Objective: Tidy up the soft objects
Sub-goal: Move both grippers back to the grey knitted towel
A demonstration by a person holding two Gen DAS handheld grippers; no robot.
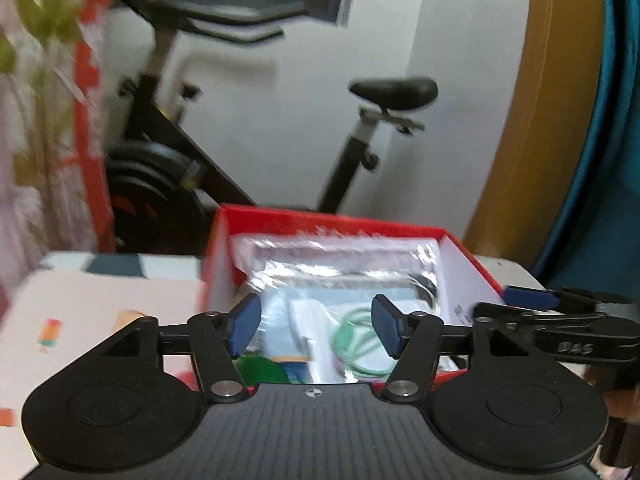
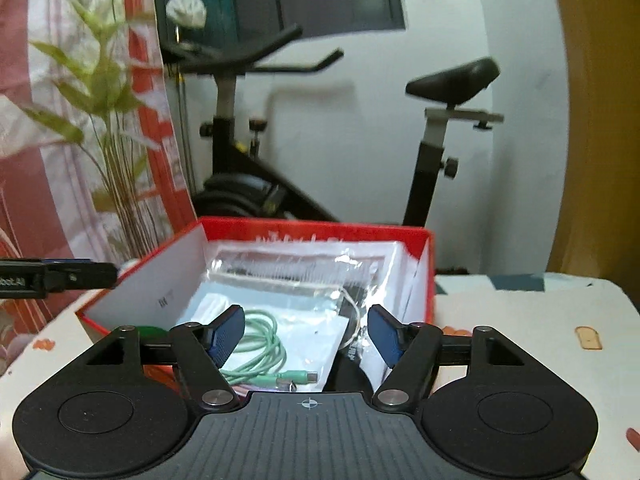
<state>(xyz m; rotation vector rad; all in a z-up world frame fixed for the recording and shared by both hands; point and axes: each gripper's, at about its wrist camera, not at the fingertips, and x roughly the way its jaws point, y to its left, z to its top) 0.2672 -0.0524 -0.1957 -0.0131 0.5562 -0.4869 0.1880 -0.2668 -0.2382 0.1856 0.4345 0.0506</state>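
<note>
An open red box stands on the table and holds clear plastic bags, a coiled green cable and a green round thing. My left gripper is open and empty, hovering over the box's near edge. My right gripper is open and empty, also over the box, above the green cable. The right gripper shows at the right of the left wrist view; the left gripper shows at the left of the right wrist view.
The table has a pale printed cloth. An exercise bike stands behind the table against a white wall. A plant and a red patterned curtain are at the left.
</note>
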